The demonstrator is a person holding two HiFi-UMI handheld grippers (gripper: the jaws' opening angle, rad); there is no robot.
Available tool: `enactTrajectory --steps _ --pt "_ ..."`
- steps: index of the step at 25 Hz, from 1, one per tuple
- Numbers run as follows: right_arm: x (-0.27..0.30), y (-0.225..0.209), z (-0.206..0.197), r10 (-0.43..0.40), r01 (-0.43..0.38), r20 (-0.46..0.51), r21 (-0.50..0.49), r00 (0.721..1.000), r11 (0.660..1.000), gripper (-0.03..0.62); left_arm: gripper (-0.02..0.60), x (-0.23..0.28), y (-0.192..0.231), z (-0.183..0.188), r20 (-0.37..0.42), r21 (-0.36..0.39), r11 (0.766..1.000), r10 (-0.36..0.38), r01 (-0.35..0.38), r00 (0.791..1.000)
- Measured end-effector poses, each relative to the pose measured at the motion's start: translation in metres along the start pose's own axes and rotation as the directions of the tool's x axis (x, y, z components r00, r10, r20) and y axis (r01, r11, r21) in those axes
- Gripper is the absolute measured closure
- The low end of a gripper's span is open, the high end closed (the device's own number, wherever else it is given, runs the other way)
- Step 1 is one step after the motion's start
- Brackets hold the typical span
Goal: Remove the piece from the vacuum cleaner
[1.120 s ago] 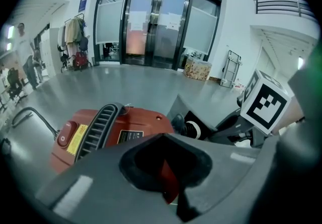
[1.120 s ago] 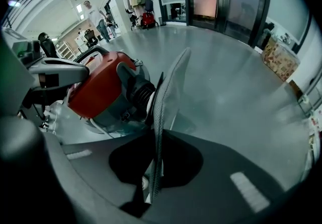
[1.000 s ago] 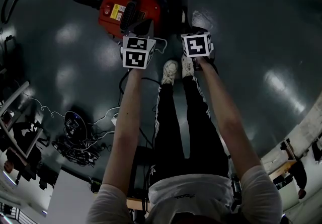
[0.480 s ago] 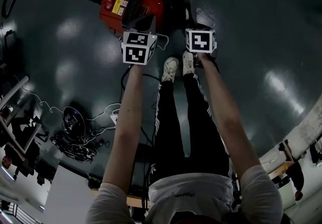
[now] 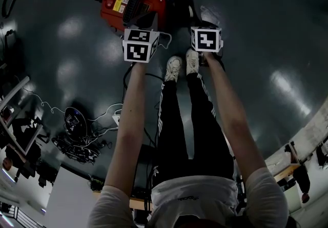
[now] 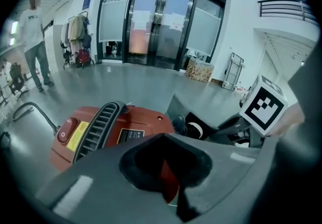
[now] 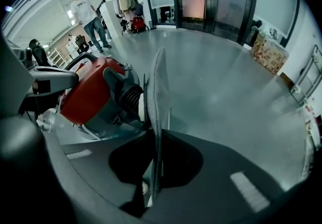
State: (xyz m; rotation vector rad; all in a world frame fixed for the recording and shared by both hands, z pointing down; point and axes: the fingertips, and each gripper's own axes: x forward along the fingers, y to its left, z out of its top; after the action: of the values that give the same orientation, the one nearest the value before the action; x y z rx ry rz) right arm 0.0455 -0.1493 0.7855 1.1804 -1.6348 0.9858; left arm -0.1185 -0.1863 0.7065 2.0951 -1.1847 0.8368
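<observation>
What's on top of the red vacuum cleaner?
A black ribbed handle, a red switch, a yellow sticker and a dark label. The left gripper hides the vacuum cleaner's near end.

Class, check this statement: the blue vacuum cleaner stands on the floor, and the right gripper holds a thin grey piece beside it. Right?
Wrong colour: the vacuum cleaner is red, not blue, as the head view shows. It stands on the floor, and the right gripper holds a thin grey piece beside it.
</observation>
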Motion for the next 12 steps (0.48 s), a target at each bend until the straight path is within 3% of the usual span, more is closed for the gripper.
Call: enactTrajectory --steps 5,9,12 --pt "-0.002 -0.015 0.003 -0.035 0.035 0.005 0.014 0.999 0.999 0.559 0.581 -0.001 0.000 0.000 0.000 -0.012 1.000 0.001 -0.001 1.000" --pt "-0.012 -0.080 -0.019 -0.135 0.138 -0.036 0.083 0.990 0.987 0.560 0.581 -0.001 0.002 0.000 0.025 -0.044 0.999 0.025 -0.024 0.999" --pt "-0.024 -0.117 -0.045 -0.160 0.162 -0.063 0.021 0.985 0.987 0.560 0.581 -0.003 0.005 -0.001 0.049 -0.084 0.995 0.056 -0.051 0.997"
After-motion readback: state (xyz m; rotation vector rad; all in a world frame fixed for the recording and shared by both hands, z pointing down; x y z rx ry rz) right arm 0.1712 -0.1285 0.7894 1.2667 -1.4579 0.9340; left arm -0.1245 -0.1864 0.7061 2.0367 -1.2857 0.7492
